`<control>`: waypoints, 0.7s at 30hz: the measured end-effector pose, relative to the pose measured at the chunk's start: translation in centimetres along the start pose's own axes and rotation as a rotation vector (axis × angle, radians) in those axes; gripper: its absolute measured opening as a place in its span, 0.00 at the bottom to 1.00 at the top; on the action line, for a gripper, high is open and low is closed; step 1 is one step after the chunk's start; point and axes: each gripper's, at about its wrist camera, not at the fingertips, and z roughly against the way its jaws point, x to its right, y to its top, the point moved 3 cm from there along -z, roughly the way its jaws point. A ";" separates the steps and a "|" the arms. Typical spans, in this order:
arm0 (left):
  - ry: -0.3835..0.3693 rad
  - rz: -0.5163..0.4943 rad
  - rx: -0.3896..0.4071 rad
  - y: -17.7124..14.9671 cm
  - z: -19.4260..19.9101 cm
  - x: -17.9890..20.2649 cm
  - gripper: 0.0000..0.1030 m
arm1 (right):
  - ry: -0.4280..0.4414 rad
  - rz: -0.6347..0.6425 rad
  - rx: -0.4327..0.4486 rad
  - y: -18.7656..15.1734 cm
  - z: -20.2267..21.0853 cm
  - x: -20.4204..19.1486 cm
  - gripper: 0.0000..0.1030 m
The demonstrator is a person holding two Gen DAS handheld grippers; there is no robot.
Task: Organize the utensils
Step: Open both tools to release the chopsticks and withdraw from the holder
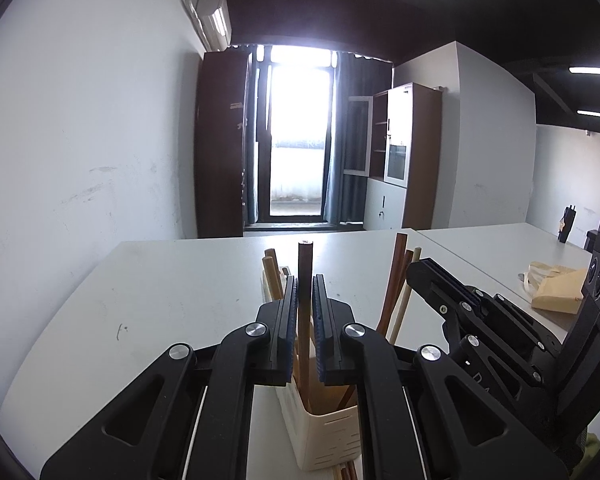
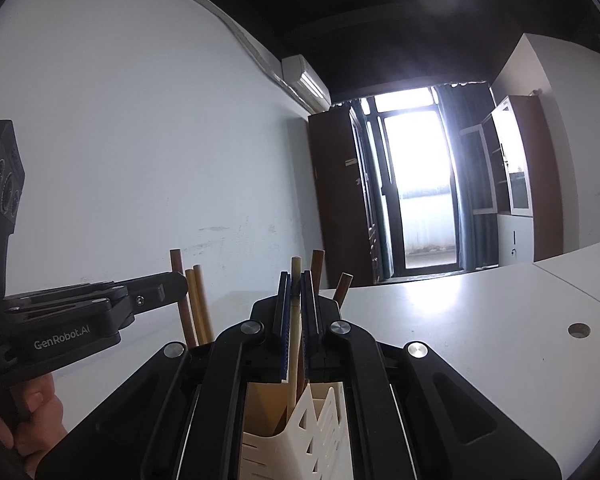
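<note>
The left gripper is clamped on a dark brown chopstick that stands upright between its blue-padded jaws, its lower end reaching down into a cream-white slotted utensil holder sitting on the white table. In the left wrist view, 2 lighter wooden sticks lean out of the holder just left of the jaws, and a further cluster of dark and pale sticks leans to the right, with the right gripper beside them. From the right wrist view, the right gripper has its jaws closed on a pale chopstick, which runs upright between the pads and down into the same holder. 2 dark sticks rise just behind its jaws. The left gripper comes in from the left at the level of another bundle of sticks, and part of the person's hand shows on its handle. A tan bag lies well apart on the right side of the table.
</note>
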 end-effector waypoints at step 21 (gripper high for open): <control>0.008 0.031 -0.020 -1.8 5.6 -0.5 0.33 | -0.069 -0.041 -0.111 -0.5 2.3 -0.8 0.29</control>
